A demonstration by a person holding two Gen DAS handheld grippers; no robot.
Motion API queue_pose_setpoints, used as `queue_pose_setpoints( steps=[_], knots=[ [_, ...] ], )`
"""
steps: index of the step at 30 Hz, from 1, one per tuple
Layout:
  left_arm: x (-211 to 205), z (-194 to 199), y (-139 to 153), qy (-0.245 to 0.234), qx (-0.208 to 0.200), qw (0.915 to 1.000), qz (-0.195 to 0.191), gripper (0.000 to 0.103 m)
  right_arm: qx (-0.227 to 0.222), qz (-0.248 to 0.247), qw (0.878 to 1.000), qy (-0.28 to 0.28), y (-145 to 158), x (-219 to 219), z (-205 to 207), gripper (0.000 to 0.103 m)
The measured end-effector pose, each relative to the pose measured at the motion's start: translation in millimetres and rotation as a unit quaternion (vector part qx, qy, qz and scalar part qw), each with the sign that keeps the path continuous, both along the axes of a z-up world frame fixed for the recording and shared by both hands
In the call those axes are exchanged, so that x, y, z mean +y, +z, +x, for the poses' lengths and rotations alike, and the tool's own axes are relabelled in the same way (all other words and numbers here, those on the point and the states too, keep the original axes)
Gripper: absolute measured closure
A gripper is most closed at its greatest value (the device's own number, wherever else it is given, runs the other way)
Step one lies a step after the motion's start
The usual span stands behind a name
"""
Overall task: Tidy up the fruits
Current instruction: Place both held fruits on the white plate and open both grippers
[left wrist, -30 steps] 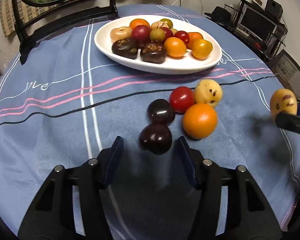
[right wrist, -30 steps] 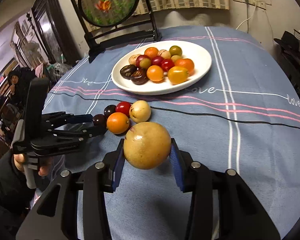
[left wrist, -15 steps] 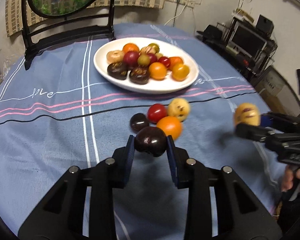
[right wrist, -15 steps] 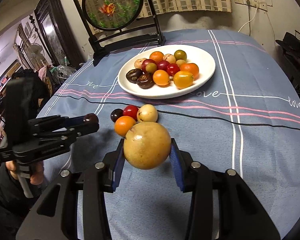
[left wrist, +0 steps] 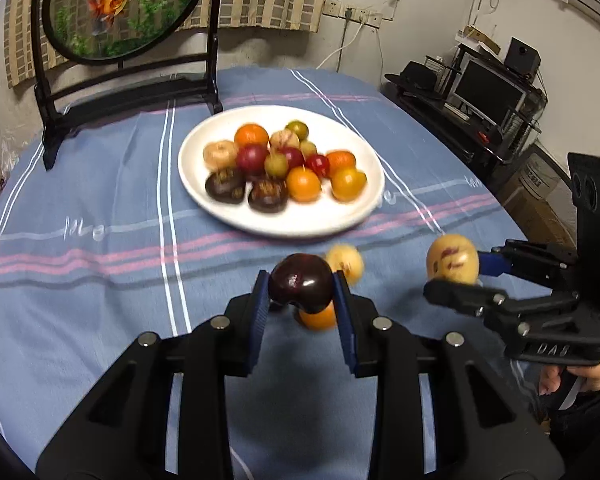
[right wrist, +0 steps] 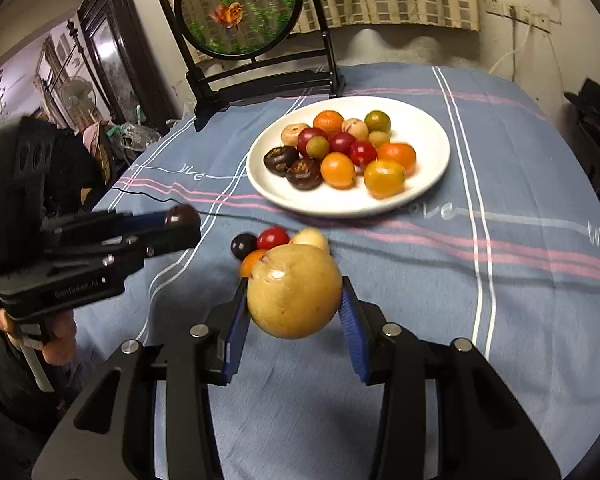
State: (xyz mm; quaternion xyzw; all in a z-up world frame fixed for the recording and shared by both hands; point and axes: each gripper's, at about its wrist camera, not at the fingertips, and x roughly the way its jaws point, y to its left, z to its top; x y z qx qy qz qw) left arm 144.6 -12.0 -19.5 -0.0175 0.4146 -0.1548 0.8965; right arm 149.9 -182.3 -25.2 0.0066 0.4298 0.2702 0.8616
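Observation:
My left gripper (left wrist: pixel 301 290) is shut on a dark purple fruit (left wrist: pixel 300 285) and holds it above the blue tablecloth; it also shows in the right wrist view (right wrist: pixel 182 216). My right gripper (right wrist: pixel 294 300) is shut on a yellow spotted fruit (right wrist: pixel 294 292), also seen in the left wrist view (left wrist: pixel 452 258). A white plate (left wrist: pixel 340 216) further back holds several orange, red, dark and pale fruits. Loose on the cloth before it lie a dark fruit (right wrist: pixel 243 245), a red fruit (right wrist: pixel 273 237), a pale yellow fruit (right wrist: pixel 311 237) and an orange fruit (left wrist: pixel 318 320).
A black stand with a round goldfish picture (left wrist: pixel 116 4) stands at the table's far edge behind the plate. A desk with a monitor (left wrist: pixel 488 92) is off the right side. Dark furniture (right wrist: pixel 112 60) is off the left.
My left gripper closed on the dark purple fruit and lifted it off the cloth. My right gripper, holding the yellow fruit, has also risen a little.

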Motion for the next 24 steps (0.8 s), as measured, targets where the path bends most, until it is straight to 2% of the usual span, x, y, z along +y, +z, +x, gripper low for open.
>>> queue_pose_setpoints(
  steps=[6, 11, 21, 23, 24],
  knots=[
    [3, 71, 12, 0.024, 0.007, 0.9996, -0.011, 0.071, -0.001, -0.014, 1.0, 0.003, 3, 21, 63, 0.06],
    [3, 119, 0, 0.045, 0.024, 0.9987, 0.004, 0.071, 0.025, -0.033, 0.999, -0.003, -19, 36, 111, 0.06],
    [1, 145, -25, 0.045, 0.047, 0.9979, 0.001, 0.07, 0.018, -0.054, 0.998, 0.004, -30, 45, 120, 0.059],
    [2, 148, -28, 0.048, 0.055, 0.9973, -0.001, 0.064, 0.01, -0.059, 0.998, 0.003, -30, 48, 121, 0.056],
    [2, 150, -28, 0.051, 0.06, 0.9969, -0.004, 0.047, -0.001, -0.055, 0.998, -0.003, -26, 47, 120, 0.049]
  ],
)
